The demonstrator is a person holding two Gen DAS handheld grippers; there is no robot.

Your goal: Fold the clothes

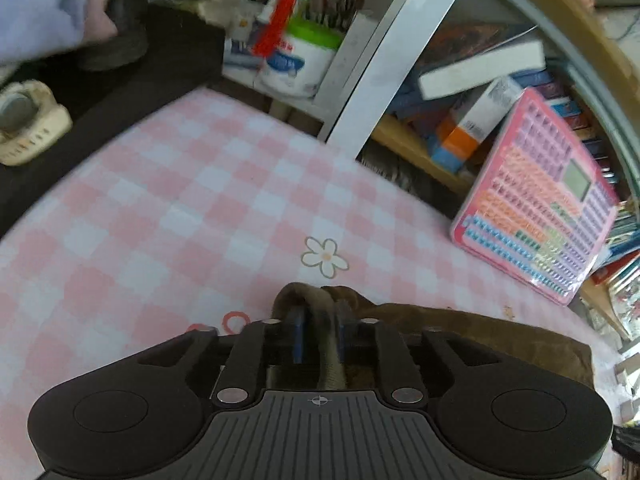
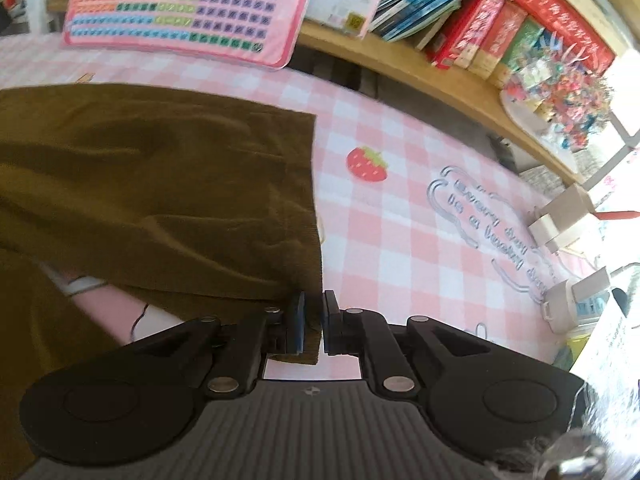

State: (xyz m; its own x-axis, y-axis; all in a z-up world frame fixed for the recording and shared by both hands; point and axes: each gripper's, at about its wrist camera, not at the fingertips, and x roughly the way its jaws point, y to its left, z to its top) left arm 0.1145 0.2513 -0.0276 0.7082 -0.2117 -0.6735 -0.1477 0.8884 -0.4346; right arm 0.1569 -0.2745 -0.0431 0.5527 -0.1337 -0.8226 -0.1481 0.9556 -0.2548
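Observation:
A brown garment [image 2: 160, 184] lies spread on the pink checked tablecloth [image 2: 400, 240]. My right gripper [image 2: 314, 316] is shut on its near right corner, and the cloth hangs lifted from there to the left. In the left wrist view, my left gripper [image 1: 320, 320] is shut on a bunched fold of the same brown garment [image 1: 480, 340], which trails off to the right above the pink checked tablecloth [image 1: 200, 220].
A pink keyboard toy [image 1: 548, 208] leans against a bookshelf at the table's far edge; it also shows in the right wrist view [image 2: 188, 4]. Books [image 2: 500, 28] fill the shelf. A white pen tub [image 1: 300, 64] and a black surface [image 1: 140, 76] stand far left. White boxes [image 2: 568, 216] sit right.

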